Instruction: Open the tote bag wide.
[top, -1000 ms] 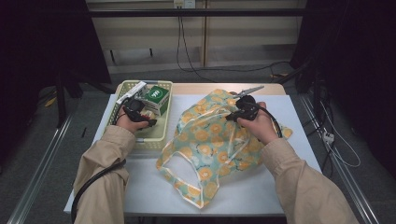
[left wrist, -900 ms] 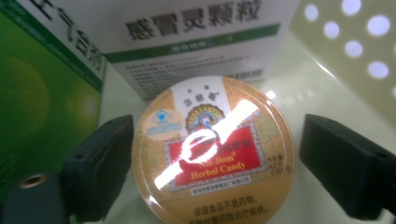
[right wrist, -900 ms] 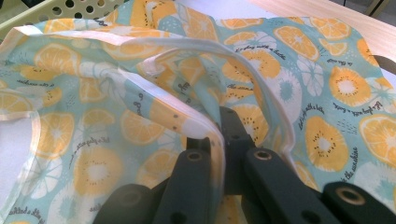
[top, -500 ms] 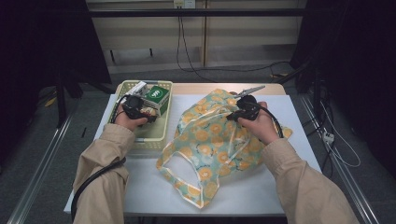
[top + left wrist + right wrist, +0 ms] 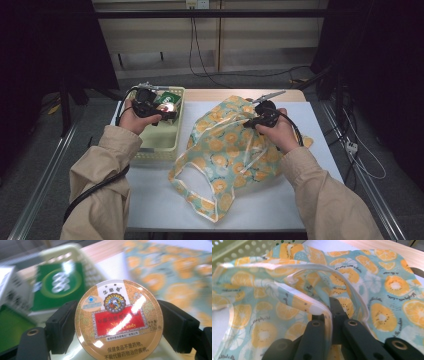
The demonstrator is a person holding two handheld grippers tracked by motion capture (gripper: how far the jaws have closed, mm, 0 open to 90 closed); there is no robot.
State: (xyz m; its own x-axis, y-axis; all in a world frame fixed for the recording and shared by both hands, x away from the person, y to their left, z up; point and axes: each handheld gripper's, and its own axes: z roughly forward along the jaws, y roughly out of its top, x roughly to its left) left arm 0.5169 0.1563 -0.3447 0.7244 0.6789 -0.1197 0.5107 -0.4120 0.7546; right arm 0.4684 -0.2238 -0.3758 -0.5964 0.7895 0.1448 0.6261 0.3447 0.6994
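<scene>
One tin [image 5: 118, 321] is pinched in your left gripper [image 5: 167, 111], lifted above the basket [image 5: 159, 145] at nine o'clock. Your right gripper [image 5: 254, 121] clamps the bag's rim [image 5: 322, 308]; dropping the tin inside remains.

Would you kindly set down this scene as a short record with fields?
left claw: shut on the round candy tin, held above the basket
right claw: shut on the rim of the orange-print bag
basket: on the table, left of the bag; a green box inside
bag: lying on the table, handles toward the person
</scene>
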